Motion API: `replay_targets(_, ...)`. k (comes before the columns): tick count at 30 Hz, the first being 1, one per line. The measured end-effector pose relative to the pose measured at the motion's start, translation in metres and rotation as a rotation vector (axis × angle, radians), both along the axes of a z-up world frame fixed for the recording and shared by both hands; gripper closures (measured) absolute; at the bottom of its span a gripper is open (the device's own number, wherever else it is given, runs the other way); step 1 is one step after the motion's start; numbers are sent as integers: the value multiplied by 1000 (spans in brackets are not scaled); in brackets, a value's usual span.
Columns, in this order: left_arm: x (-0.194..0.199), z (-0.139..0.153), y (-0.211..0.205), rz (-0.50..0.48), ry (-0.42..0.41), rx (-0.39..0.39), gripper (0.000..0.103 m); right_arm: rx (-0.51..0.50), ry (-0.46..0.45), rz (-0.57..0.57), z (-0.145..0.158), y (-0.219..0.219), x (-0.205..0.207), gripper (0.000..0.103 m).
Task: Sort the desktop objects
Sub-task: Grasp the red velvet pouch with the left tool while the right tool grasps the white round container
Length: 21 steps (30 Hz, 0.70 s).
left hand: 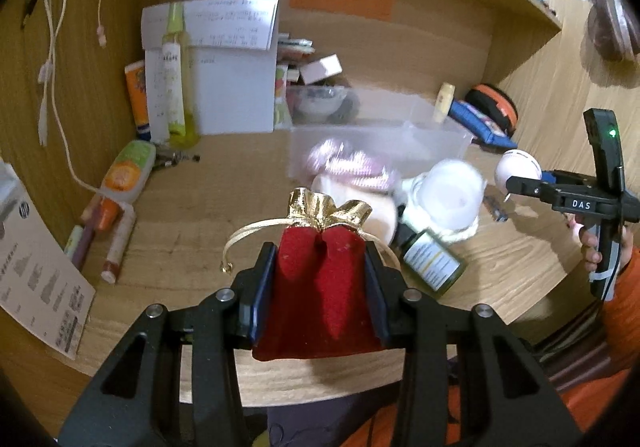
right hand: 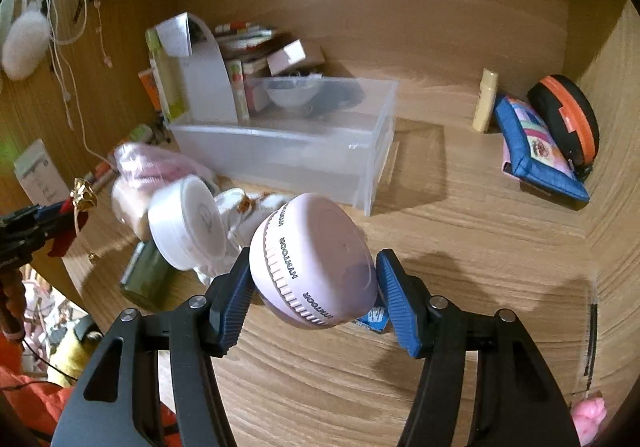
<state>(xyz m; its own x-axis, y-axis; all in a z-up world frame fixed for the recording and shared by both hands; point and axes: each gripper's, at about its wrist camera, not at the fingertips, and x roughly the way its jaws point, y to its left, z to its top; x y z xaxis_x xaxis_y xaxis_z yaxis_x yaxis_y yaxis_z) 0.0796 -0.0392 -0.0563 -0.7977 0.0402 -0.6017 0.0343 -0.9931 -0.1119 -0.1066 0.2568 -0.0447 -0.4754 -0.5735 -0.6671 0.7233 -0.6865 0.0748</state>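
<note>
The left gripper (left hand: 320, 267) is clamped on a red velvet pouch (left hand: 320, 287) with a gold top, holding it just above the front edge of the wooden desk (left hand: 180, 215); its gold drawstring loops out to the left. The right gripper (right hand: 316, 287) is closed on a pale round device (right hand: 314, 261) with a ribbed rim, lifted off the desk near the front right. Below and to the right of it the desk surface (right hand: 460, 247) lies bare as far as the side wall.

Just beyond both grippers, in the middle of the desk, a clutter sits close together: a white tub (right hand: 188, 223), a dark green bottle (left hand: 434, 263) lying on its side, and a pink striped cloth (left hand: 352, 167).

Behind these stands a clear plastic bin (right hand: 304, 151), its long side facing front.

Along the left edge lie tubes and pens (left hand: 116, 215), and white cables (left hand: 56, 47) hang down the left wall. In the back left corner stand papers and books (left hand: 224, 67). At the back right, against the side wall, are a small cream bottle (right hand: 486, 101), a blue pouch (right hand: 532, 151) and a black and orange round case (right hand: 568, 115).
</note>
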Motion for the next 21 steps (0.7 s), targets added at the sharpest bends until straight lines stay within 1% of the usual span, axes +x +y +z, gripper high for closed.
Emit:
replay_targets(1,-1,3,1,4,10,0,62,-12,3,-2,4,2,0,46)
replay_targets(2,-2,7,1,44,22,0,62,-20,6,-1,6,2,0,46)
replay_targets(6,-14,16,4,69,50,-42,62,-43,21,-15,18,3,-3,46)
replay_targets(8,-22,21,3,59,51,-31,62,-51,31,-17,25,2,-7,46)
replay_targets(12,-37,35,3,51,77,-37,62,-68,64,-13,42,0,-10,46)
replay_targets(16,-53,52,-1,29,101,-16,62,-82,102,-4,60,-5,-12,46)
replay_targets(21,-74,70,-3,7,119,-6,62,-92,134,10,75,-13,-12,46)
